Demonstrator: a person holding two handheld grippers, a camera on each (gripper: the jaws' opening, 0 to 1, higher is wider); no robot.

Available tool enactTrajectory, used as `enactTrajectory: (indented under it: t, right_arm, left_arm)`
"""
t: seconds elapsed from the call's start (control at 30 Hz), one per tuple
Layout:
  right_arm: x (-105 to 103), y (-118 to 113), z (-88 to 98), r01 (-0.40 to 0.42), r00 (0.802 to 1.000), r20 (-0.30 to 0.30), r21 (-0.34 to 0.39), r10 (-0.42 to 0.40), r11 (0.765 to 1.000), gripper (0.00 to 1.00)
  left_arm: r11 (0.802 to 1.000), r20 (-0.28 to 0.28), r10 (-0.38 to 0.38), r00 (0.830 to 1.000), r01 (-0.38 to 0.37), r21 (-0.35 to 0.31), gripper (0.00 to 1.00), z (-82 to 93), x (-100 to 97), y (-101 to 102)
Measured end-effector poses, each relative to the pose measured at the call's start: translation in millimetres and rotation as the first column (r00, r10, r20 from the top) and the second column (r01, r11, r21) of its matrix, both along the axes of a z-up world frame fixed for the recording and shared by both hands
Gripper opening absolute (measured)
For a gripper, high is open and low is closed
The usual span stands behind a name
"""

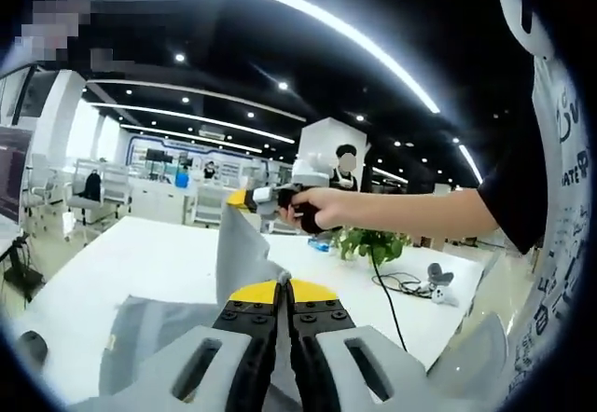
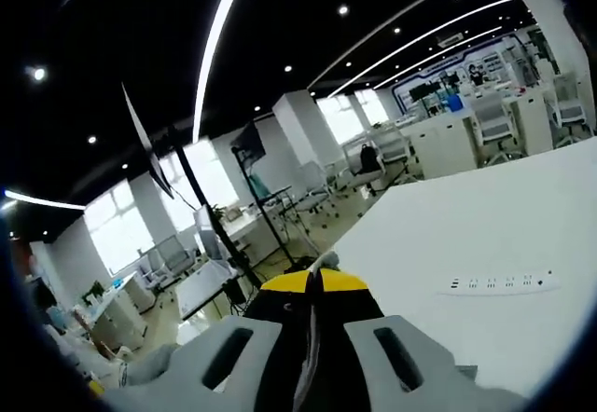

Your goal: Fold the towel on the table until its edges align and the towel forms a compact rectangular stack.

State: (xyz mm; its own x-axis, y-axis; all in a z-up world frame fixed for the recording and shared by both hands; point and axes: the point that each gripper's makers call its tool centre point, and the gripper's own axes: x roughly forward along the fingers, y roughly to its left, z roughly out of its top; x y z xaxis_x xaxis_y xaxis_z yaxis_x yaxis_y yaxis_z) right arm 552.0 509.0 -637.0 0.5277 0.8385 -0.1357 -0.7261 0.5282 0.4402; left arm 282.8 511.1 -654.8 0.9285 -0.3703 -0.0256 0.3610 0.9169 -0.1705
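A grey towel [image 1: 241,249] hangs lifted above the white table [image 1: 140,263], stretched between both grippers. My left gripper [image 1: 284,282], with yellow-tipped jaws, is shut on the towel's near edge at the bottom of the left gripper view. Farther off, my right gripper [image 1: 250,198], held in a hand [image 1: 312,209], pinches the towel's raised corner. In the right gripper view, my right gripper [image 2: 315,272] is shut, and a sliver of towel [image 2: 326,260] pokes out at its tips. The lower part of the towel drapes behind the left jaws.
A potted plant [image 1: 371,241], a black cable [image 1: 384,291] and a small white device [image 1: 438,281] lie on the table's far right. A dark object [image 1: 33,347] sits at the left edge. A power strip [image 2: 499,283] lies on the table [image 2: 485,235]. A black stand [image 2: 210,216] rises beyond it.
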Motion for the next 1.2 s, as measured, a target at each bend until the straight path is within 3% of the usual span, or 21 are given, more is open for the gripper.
enactTrajectory:
  t: [0.13,0.23,0.5,0.77,0.9,1.1,1.2]
  right_arm:
    - [0,11,-12.6,-0.003,1.0,-0.017,-0.013,0.002,1.0,0.0]
    - [3,17,-21.7,0.01,0.999,-0.035,-0.013,-0.011,1.0,0.0]
    - [3,43,-42.1,0.026,0.997,-0.07,-0.012,-0.026,1.0,0.0]
    - [6,75,-62.4,0.021,0.996,-0.08,-0.037,-0.024,0.999,0.0]
    - [9,88,-75.7,0.019,0.996,-0.082,-0.066,-0.024,0.998,0.0]
    - [5,104,-89.0,0.009,0.995,-0.103,-0.077,-0.017,0.997,0.0]
    - [6,115,-99.8,0.009,0.993,-0.118,-0.083,-0.019,0.997,0.0]
  left_arm:
    - [0.999,-0.021,0.033,0.999,-0.033,-0.005,0.02,-13.0,-1.7,14]
    - [0.997,-0.027,0.047,0.999,-0.046,0.054,0.02,-22.0,-3.5,21]
    - [0.991,-0.071,0.133,0.989,-0.132,0.01,0.02,-42.6,-6.0,49]
    - [0.974,-0.122,0.228,0.966,-0.228,0.013,0.02,-64.9,-11.3,81]
    - [0.955,-0.152,0.293,0.944,-0.295,0.004,0.02,-78.4,-12.8,97]
    - [0.943,-0.169,0.331,0.929,-0.334,0.01,0.02,-88.0,-15.7,107]
    - [0.931,-0.188,0.358,0.914,-0.365,0.0,0.02,-100.8,-19.0,118]
